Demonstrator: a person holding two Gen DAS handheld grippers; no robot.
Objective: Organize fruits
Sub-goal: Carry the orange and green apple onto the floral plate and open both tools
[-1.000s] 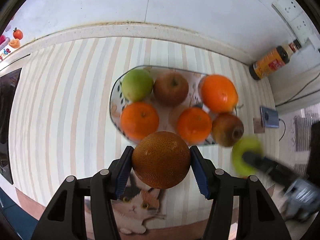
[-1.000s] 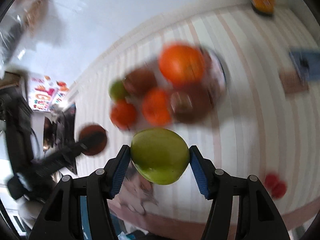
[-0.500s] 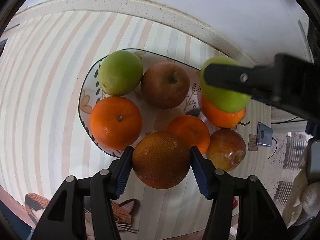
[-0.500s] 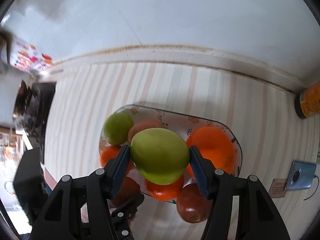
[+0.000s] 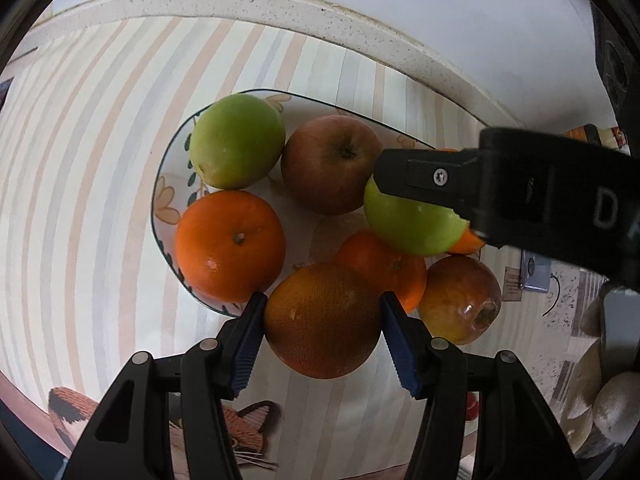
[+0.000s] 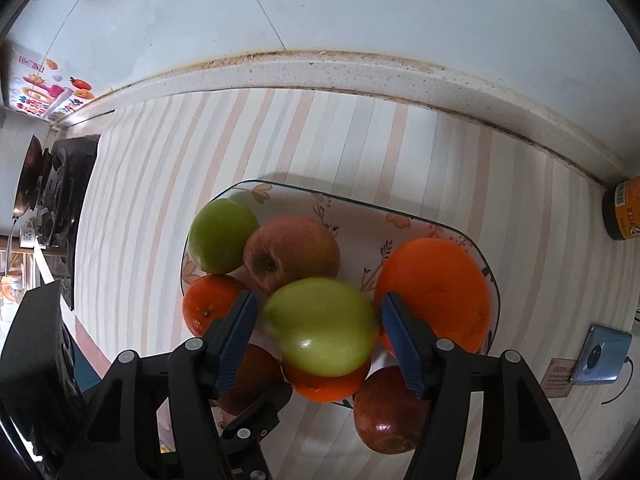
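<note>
A floral plate (image 5: 160, 184) holds a green apple (image 5: 236, 140), a red apple (image 5: 330, 164) and several oranges; another red apple (image 5: 460, 300) sits at its right corner. My left gripper (image 5: 323, 304) is shut on a rough brown-orange fruit (image 5: 322, 320), over the plate's near edge. My right gripper (image 6: 319, 300) hangs over the plate's middle and its jaws are opening. A second green apple (image 6: 320, 326) is between them, blurred, with small gaps to both pads. It rests against a small orange (image 6: 328, 380) below. One right finger (image 5: 424, 176) crosses the left wrist view.
The striped counter ends at a speckled ledge (image 6: 360, 68) under the wall. An orange-labelled bottle (image 6: 624, 212) stands at the right, with a blue device (image 6: 600, 354) and its cable nearer. A dark stove (image 6: 60, 180) is at far left. A cat print (image 5: 240, 432) lies near the front.
The right gripper swung in over the plate with the green apple, then its pads drew away from it. The left gripper came down toward the plate's near edge, still holding its fruit.
</note>
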